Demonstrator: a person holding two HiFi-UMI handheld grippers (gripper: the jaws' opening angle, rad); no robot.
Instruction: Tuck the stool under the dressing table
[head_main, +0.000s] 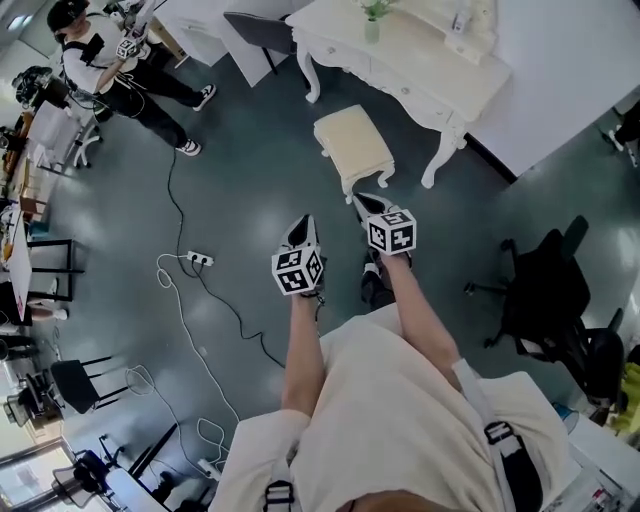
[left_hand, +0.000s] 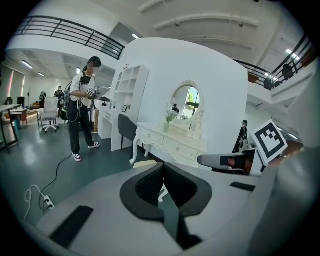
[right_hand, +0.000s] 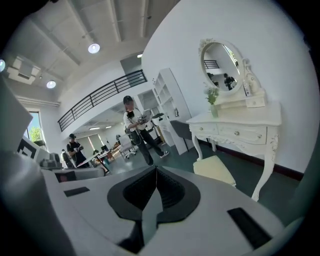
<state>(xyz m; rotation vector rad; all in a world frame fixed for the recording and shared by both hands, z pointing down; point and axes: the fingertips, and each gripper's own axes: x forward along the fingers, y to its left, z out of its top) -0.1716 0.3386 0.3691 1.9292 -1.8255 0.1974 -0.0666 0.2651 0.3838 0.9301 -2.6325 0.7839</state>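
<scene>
The cream cushioned stool (head_main: 352, 140) stands on the dark floor just in front of the white dressing table (head_main: 405, 62), outside its knee space. My right gripper (head_main: 363, 201) hovers just short of the stool's near edge, jaws shut and empty. My left gripper (head_main: 304, 224) is held a little further back and to the left, also shut on nothing. In the right gripper view the shut jaws (right_hand: 155, 170) point left of the stool (right_hand: 215, 169) and table (right_hand: 240, 125). In the left gripper view the shut gripper (left_hand: 163, 168) hides most of the stool (left_hand: 144, 163).
A grey chair (head_main: 262, 30) stands left of the table. A person (head_main: 120, 70) stands at the far left. A cable and power strip (head_main: 200, 259) lie on the floor to my left. A black office chair (head_main: 550, 290) is at the right.
</scene>
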